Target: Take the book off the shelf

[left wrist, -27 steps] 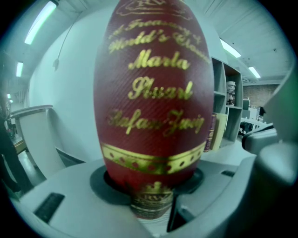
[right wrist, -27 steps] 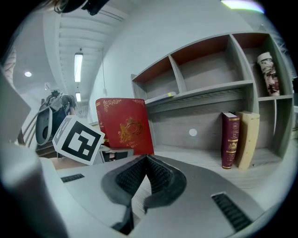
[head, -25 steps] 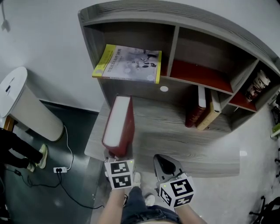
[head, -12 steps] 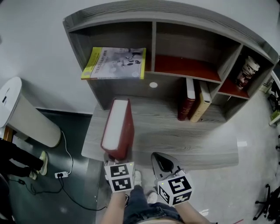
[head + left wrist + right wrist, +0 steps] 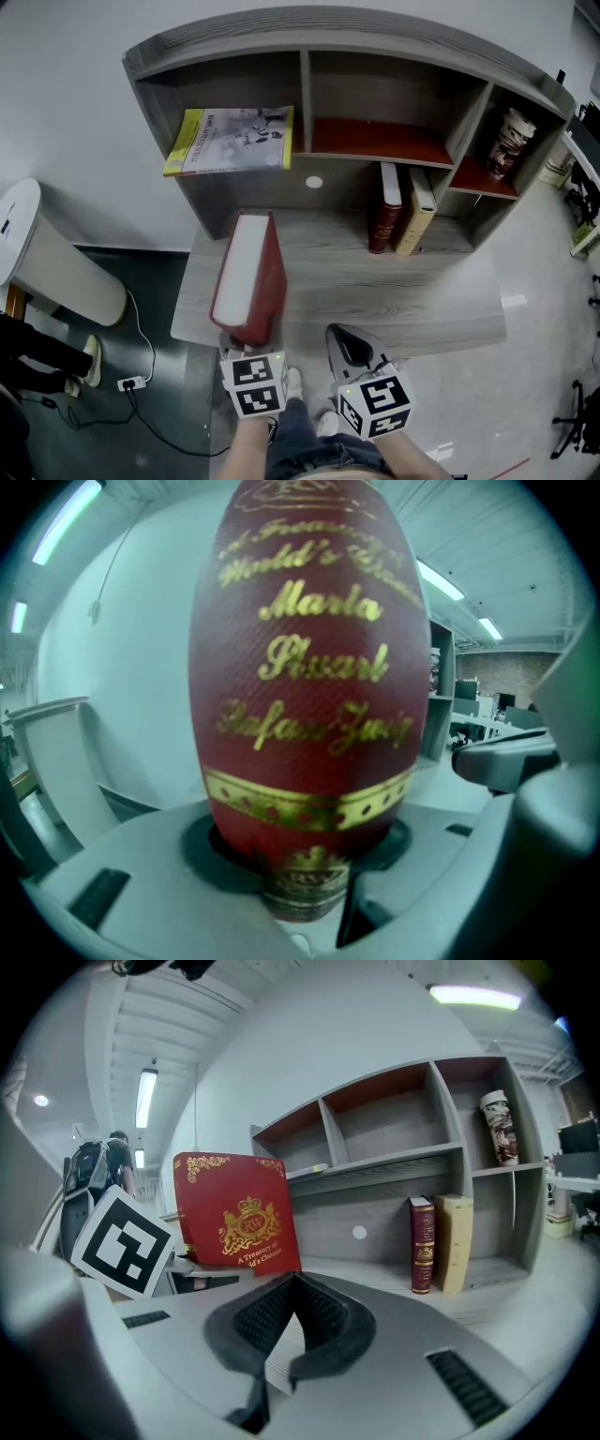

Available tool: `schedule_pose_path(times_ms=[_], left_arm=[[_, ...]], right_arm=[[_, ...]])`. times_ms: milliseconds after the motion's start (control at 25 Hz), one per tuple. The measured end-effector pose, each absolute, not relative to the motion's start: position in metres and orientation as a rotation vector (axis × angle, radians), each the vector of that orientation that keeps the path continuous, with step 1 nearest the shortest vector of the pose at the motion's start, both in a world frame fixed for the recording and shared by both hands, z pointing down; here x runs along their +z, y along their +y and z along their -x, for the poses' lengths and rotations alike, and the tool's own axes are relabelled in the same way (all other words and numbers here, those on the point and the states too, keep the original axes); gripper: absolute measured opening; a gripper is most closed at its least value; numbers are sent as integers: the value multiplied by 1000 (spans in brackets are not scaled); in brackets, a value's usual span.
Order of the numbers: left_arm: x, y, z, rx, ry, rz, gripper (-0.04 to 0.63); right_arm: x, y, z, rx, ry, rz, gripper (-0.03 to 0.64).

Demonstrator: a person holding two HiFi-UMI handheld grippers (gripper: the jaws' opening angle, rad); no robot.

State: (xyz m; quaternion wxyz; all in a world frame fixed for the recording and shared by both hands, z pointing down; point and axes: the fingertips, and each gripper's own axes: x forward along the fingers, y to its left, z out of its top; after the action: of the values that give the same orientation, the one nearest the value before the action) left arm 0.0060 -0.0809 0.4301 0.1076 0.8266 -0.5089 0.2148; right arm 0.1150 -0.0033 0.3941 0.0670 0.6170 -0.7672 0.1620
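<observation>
Book (image 5: 248, 281) off shelf (image 5: 309, 28), left gripper (image 5: 240, 343) jaws clamped low at its spine.
Thick stiff hardback, likely heavy; textured cover should grip well. Right gripper (image 5: 353, 352) jaws closed, empty.

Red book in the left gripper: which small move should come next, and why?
Probably draw the red book a little further from the shelf: the left gripper is clamped on its spine, the book stands upright outside every compartment, and the right gripper is shut and empty.

Grey shelf (image 5: 375, 291), flat yellow magazine (image 5: 230, 141), maroon book (image 5: 382, 211), cream book (image 5: 415, 211), patterned cylinder (image 5: 509, 142)
</observation>
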Motion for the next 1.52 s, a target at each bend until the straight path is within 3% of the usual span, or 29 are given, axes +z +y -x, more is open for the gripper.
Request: schedule_pose_path(times_ms=[1520], left_arm=[[415,-5,-38,616,-1340,-2577,218]], right_arm=[[394,59,-163,472,-2149,-2068,8]])
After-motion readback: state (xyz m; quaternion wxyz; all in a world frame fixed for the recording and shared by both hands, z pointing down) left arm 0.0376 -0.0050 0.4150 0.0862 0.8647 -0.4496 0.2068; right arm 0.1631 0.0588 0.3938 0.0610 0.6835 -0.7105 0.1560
